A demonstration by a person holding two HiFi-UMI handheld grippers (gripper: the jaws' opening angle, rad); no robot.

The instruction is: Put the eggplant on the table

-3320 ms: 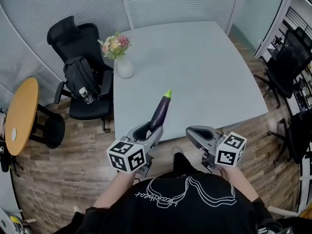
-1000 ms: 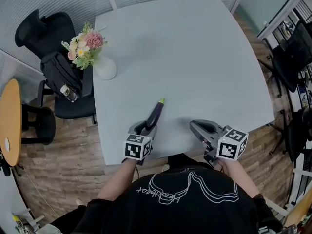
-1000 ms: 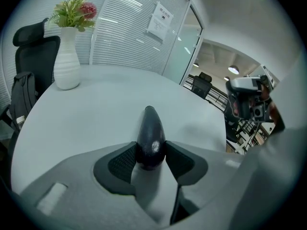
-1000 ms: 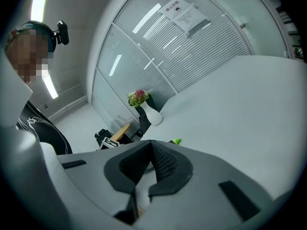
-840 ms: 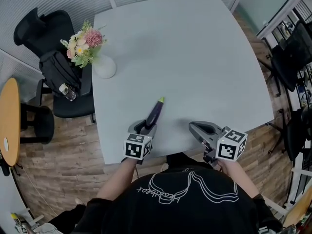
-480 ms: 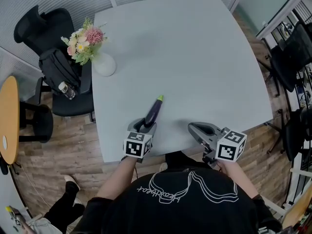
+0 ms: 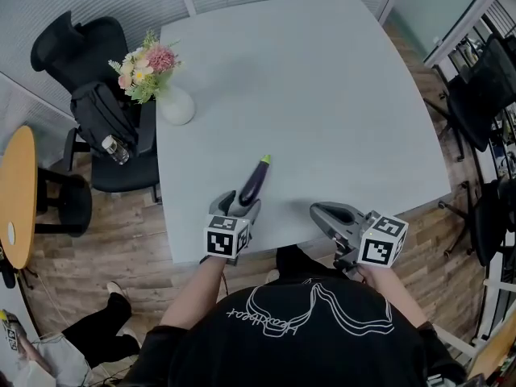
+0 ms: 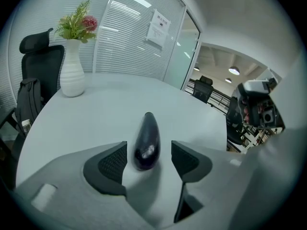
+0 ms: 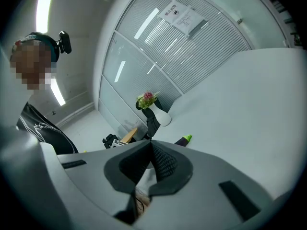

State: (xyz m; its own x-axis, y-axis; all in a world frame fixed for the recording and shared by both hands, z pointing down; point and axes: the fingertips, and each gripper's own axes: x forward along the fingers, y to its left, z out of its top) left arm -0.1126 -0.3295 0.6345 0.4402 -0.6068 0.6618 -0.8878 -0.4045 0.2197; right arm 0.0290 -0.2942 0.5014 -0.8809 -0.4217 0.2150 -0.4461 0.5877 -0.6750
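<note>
Across the middle of the head view: large pale grey-blue tabletop (image 7: 339, 87), rounded corners, mostly bare. Wood-plank floor (image 7: 121, 240) around it.

Left of it, a black high-back office chair (image 7: 68, 43) sits near the edge, with a black backpack (image 7: 101, 119) on the seat and a clear bottle in its side pocket. Further left is a round orange-brown wooden side table (image 7: 14, 192), cut by the frame edge. More black office chairs (image 7: 484, 79) stand along the right side.

A white ribbed ceramic vase (image 7: 177, 106) with pink and yellow flowers stands upright on the tabletop by its left edge, well apart from the eggplant.

Right grey two-jaw tool (image 7: 322, 214) with black-and-white marker cube: at the tabletop's near edge, right of the eggplant and apart from it. In the right gripper view the jaws are clenched together with nothing between them.

Left grey two-jaw tool (image 7: 236, 204), same build: at the near edge, angled down. Its jaws are opening. The left gripper view shows a clear gap between each black textured pad (image 8: 112, 164) and the eggplant, so it is released, not gripped.

Dark purple glossy eggplant (image 7: 252, 182) with green stem cap: lying on the tabletop near the front edge. Its rounded butt end is between the left tool's jaws, touching neither pad. The green stem end points away toward the tabletop's middle.
</note>
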